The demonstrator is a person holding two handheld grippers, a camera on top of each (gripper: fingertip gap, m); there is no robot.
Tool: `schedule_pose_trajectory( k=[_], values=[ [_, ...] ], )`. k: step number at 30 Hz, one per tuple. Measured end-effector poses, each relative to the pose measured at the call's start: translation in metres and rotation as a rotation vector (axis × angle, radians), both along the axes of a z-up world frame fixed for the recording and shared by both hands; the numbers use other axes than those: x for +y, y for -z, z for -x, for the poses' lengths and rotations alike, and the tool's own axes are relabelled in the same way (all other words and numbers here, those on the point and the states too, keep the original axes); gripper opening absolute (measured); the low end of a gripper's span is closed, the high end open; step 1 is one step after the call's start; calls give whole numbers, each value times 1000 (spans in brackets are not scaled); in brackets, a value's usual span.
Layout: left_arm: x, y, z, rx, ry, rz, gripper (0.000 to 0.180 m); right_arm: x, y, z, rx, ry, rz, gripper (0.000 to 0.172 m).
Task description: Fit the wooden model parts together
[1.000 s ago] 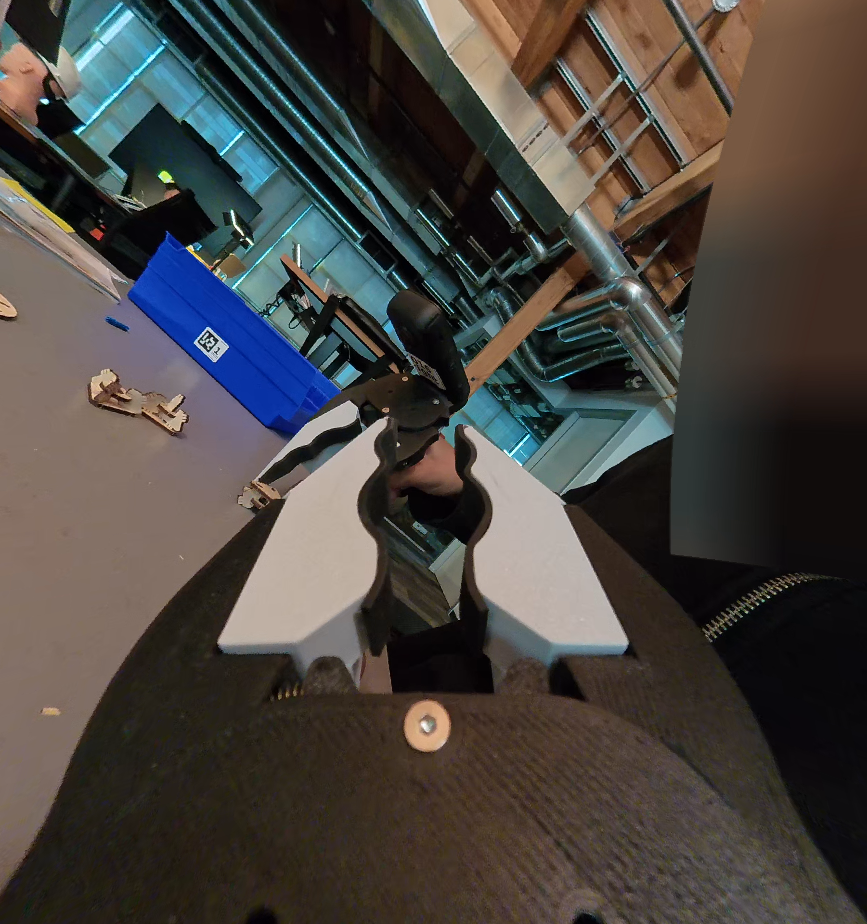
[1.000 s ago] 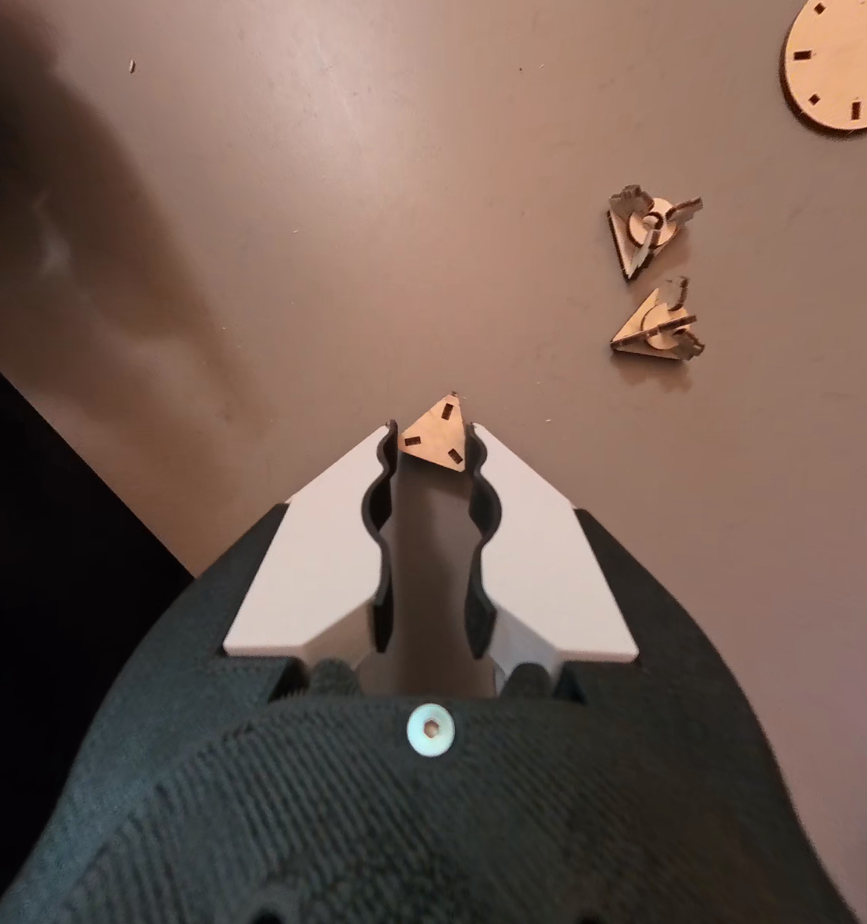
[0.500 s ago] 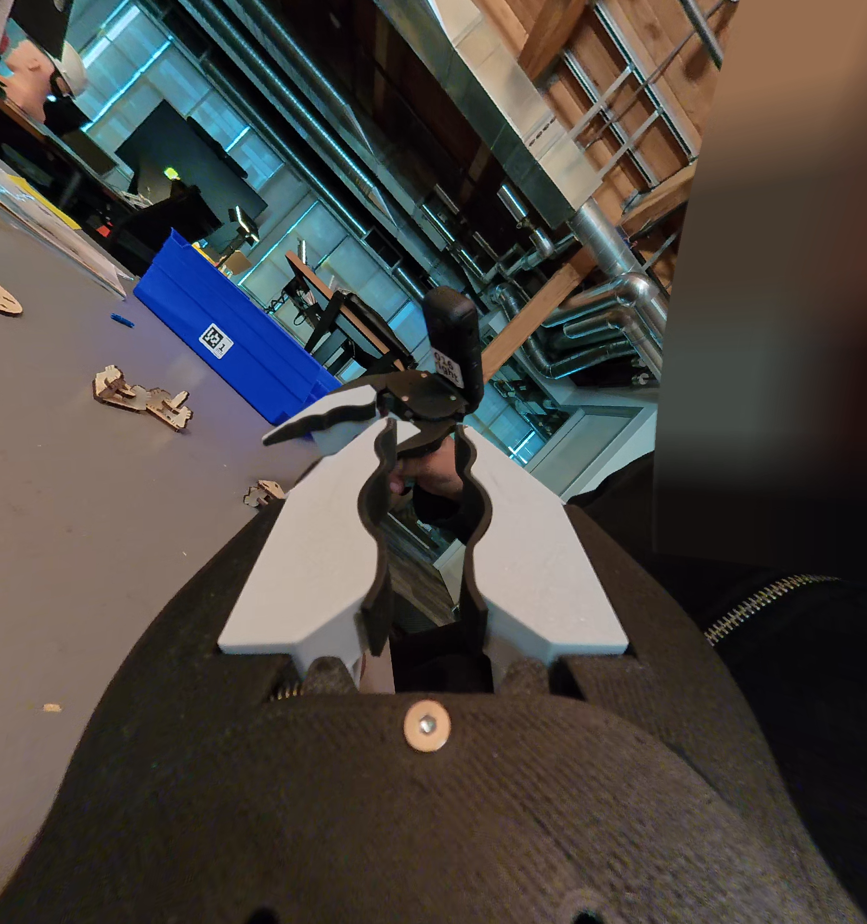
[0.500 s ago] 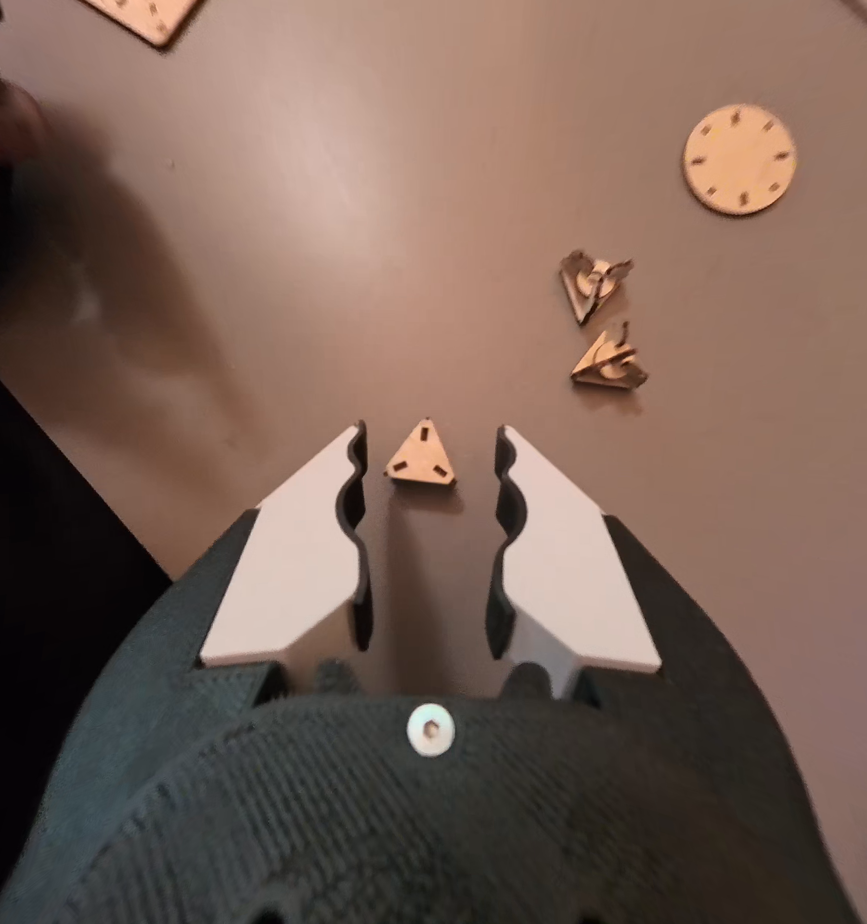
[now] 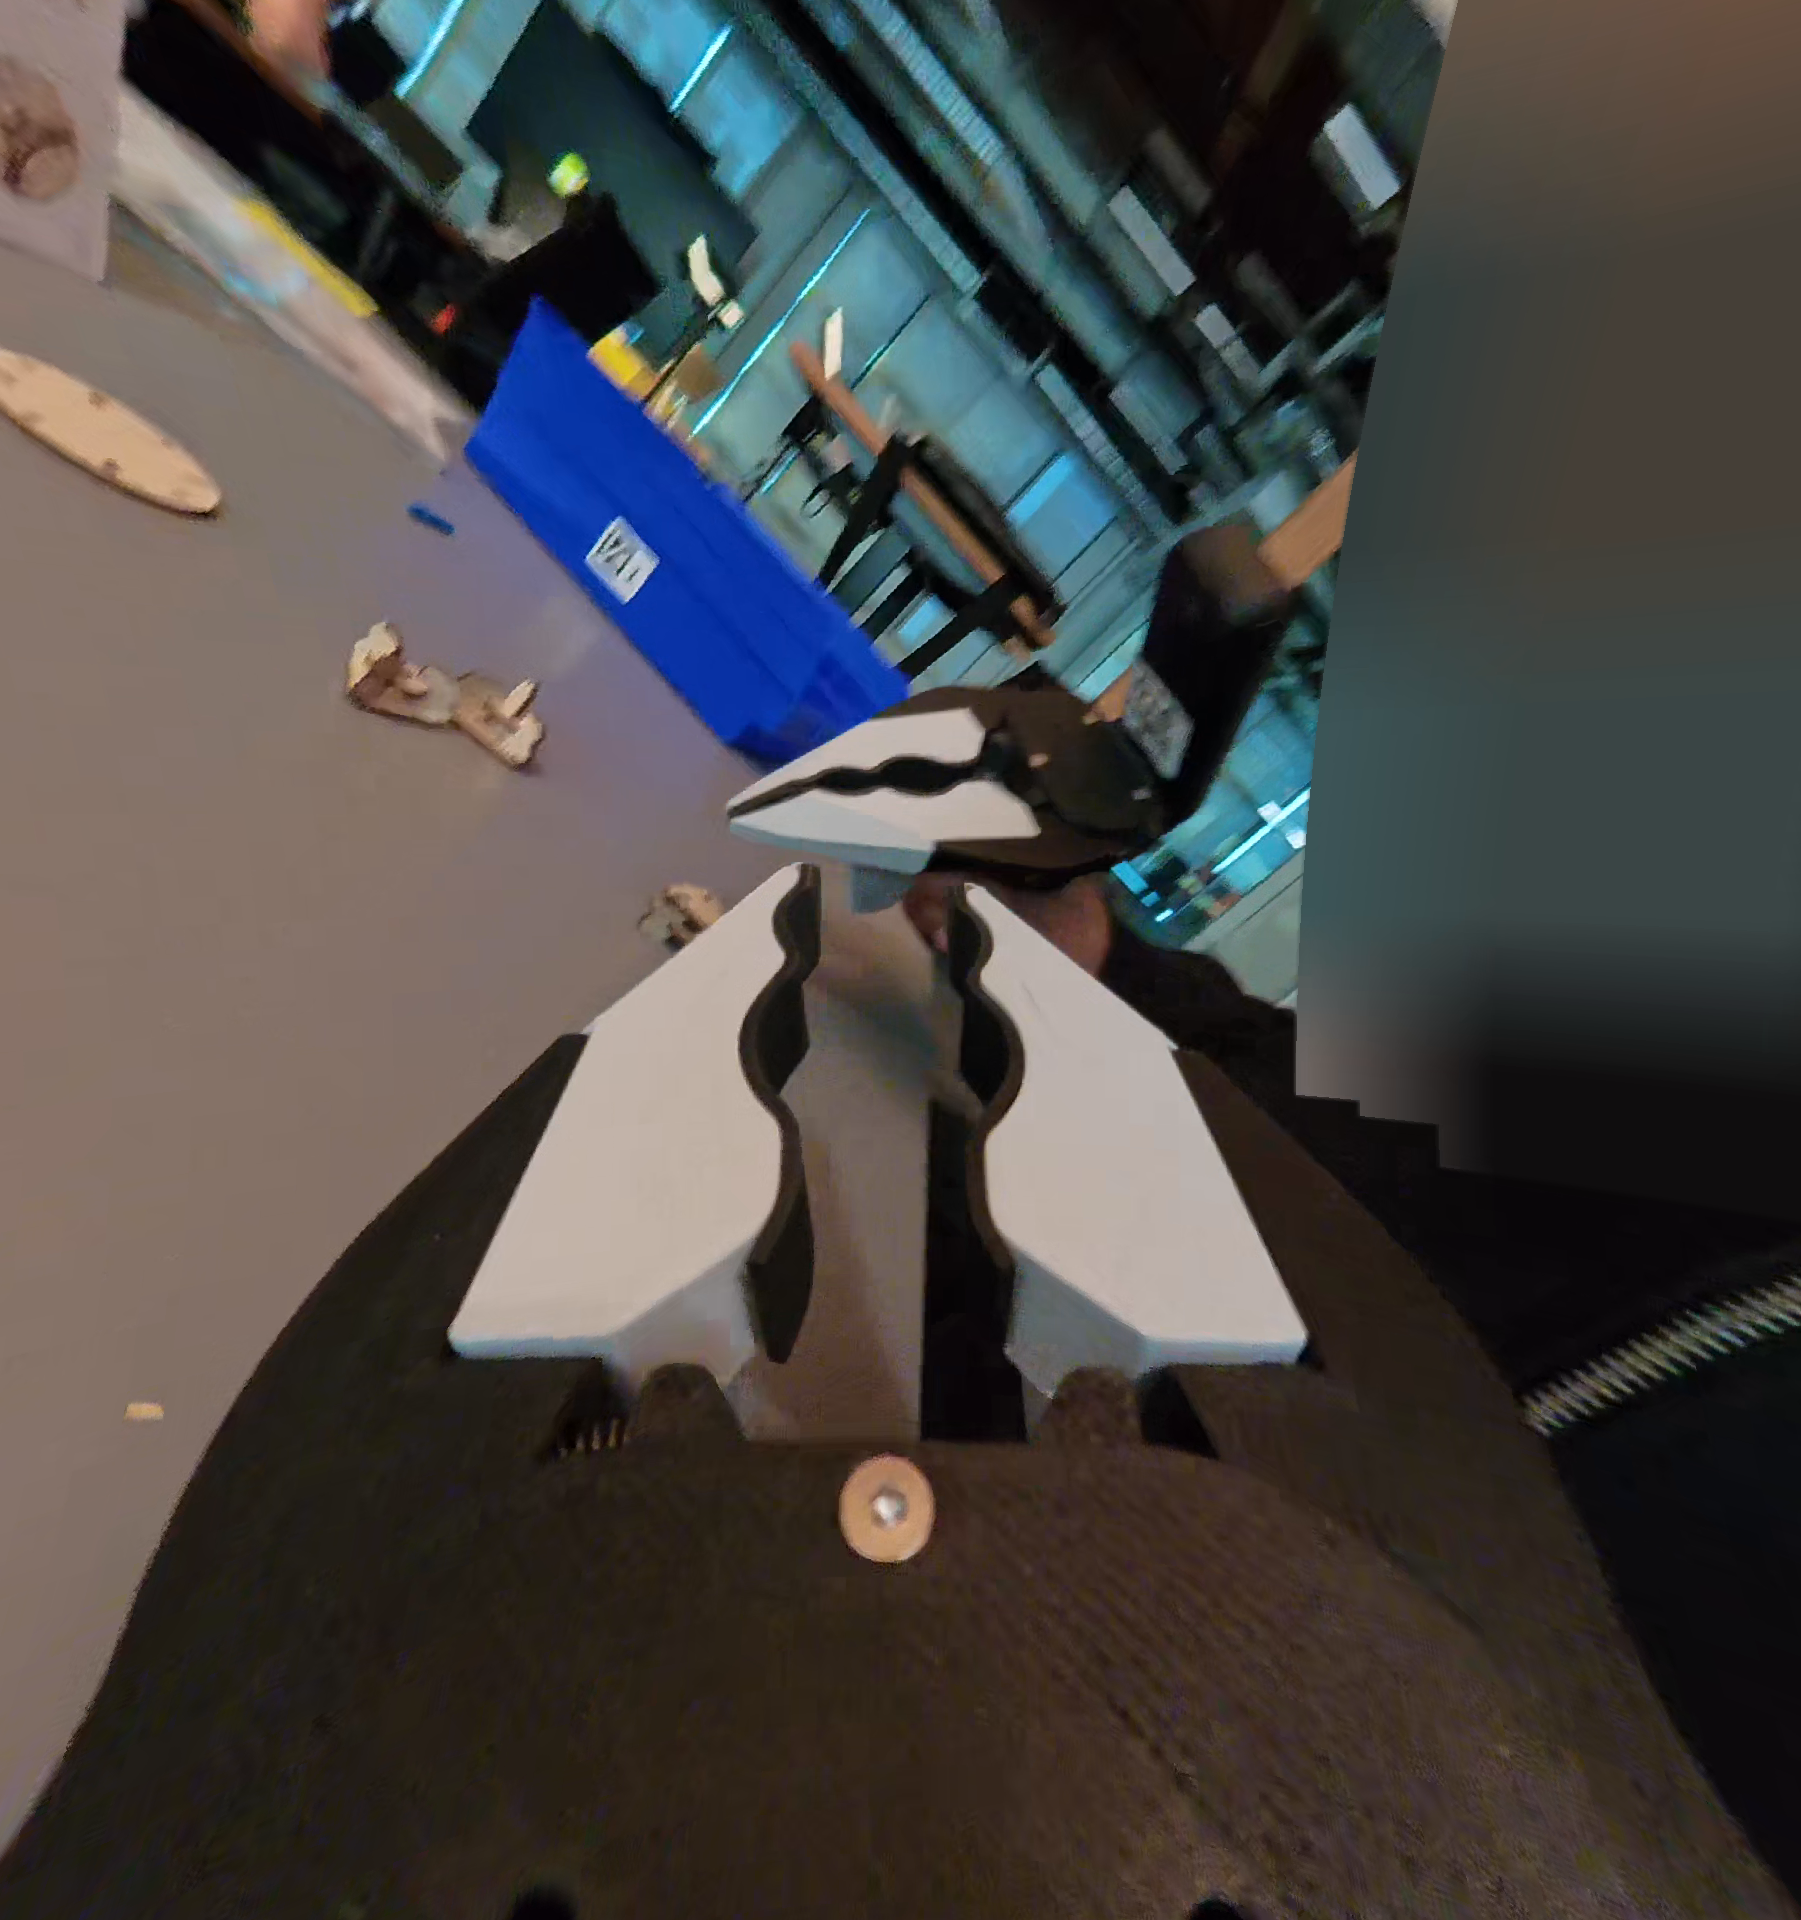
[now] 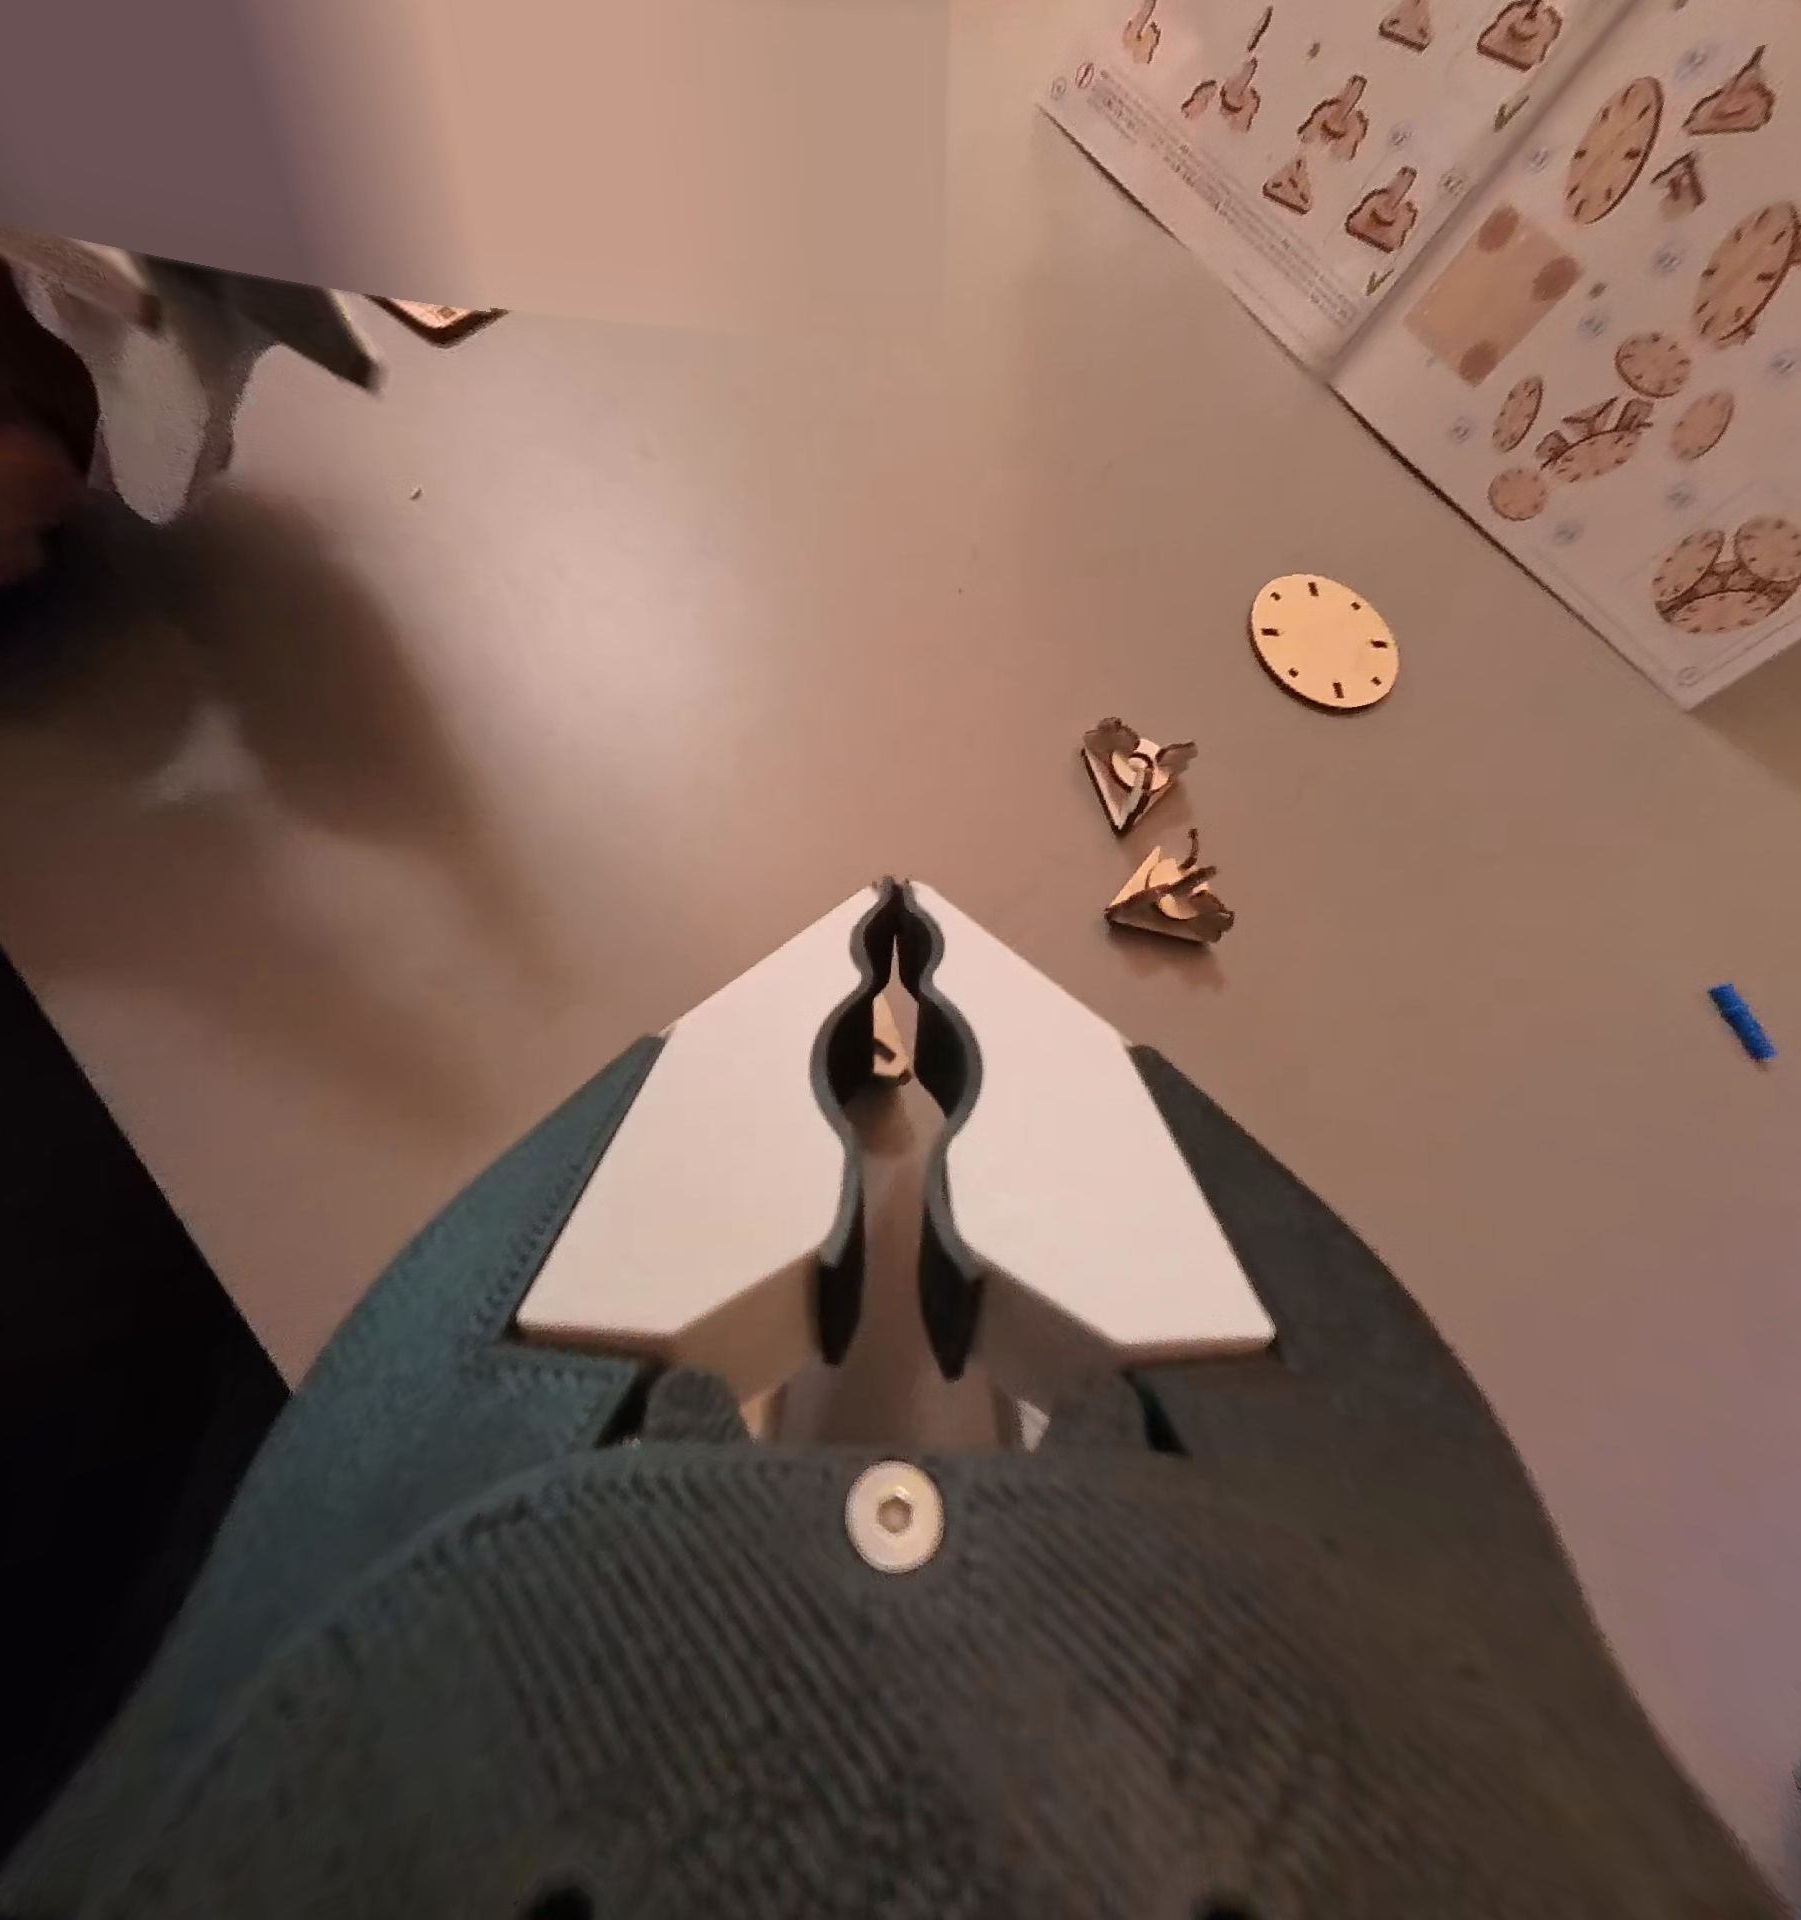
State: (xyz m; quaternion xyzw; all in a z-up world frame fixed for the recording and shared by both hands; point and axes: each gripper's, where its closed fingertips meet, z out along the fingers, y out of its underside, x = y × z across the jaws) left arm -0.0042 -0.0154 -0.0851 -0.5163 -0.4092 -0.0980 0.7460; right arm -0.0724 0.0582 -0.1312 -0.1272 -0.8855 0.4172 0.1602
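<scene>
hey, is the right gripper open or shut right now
Shut. The right gripper has its black pads meeting at the tips above the table; the left view shows the same.

An industrial workshop or maker space: behind the blue storage bin [image 5: 667,582] at the far edge of the grey worktable [image 5: 148,935] rise exposed metal ducts, pipes and timber beams. Near the bin lie laser-cut wooden parts [image 5: 439,696] and a wooden disc [image 5: 85,431].

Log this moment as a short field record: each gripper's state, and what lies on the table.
left gripper: jaws apart, nothing between them
right gripper: jaws shut, raised off the table
triangle piece: on the table, seen below the right jaws
wooden disc: flat on table
two small wooden assemblies: side by side near disc
instruction sheet: far corner
blue bin: table edge
</scene>
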Motion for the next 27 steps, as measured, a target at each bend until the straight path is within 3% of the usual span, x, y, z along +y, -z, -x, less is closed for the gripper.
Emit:
schedule_pose_trajectory(
  k=[5, 6, 8, 17, 21, 27],
  values=[
    [37, 42, 21, -94, 42, 411, 19, 5, 15, 3, -61, 5, -16, 0],
    [43, 41, 27, -75, 28, 446, 0, 7, 18, 4, -71, 8, -16, 0],
    [51, 37, 40, -58, 13, 481, 0, 9, 18, 3, -80, 7, 11, 0],
    [77, 72, 59, -154, 96, 629, 0, 9, 12, -1, -45, -16, 61, 0],
    [80, 66, 65, -124, 78, 615, 0, 4, 4, -2, -27, -41, 92, 0],
    [80, 70, 65, -140, 87, 626, 0, 4, 19, -2, -78, -46, 71, 0]
  ],
)
